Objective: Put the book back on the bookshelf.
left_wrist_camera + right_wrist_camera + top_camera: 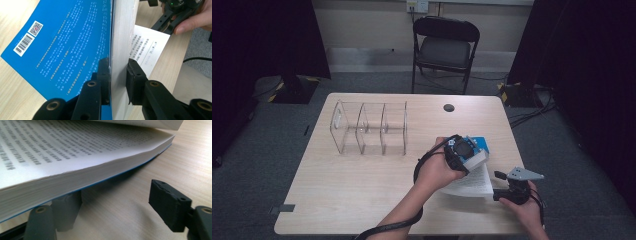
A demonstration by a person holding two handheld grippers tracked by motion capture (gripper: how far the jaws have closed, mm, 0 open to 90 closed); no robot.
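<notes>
The blue-covered book [472, 152] lay open near the worktop's [362, 200] right edge. The left hand-held gripper [118, 75] was clamped on a raised block of pages with the cover, and its own view showed the barcode on that cover. The right hand-held gripper [120, 202] sat at the front right corner; its view showed the jaws apart, gripping nothing, one jaw under the lower pages. The high view added a clear organizer [369, 127] toward the back left.
</notes>
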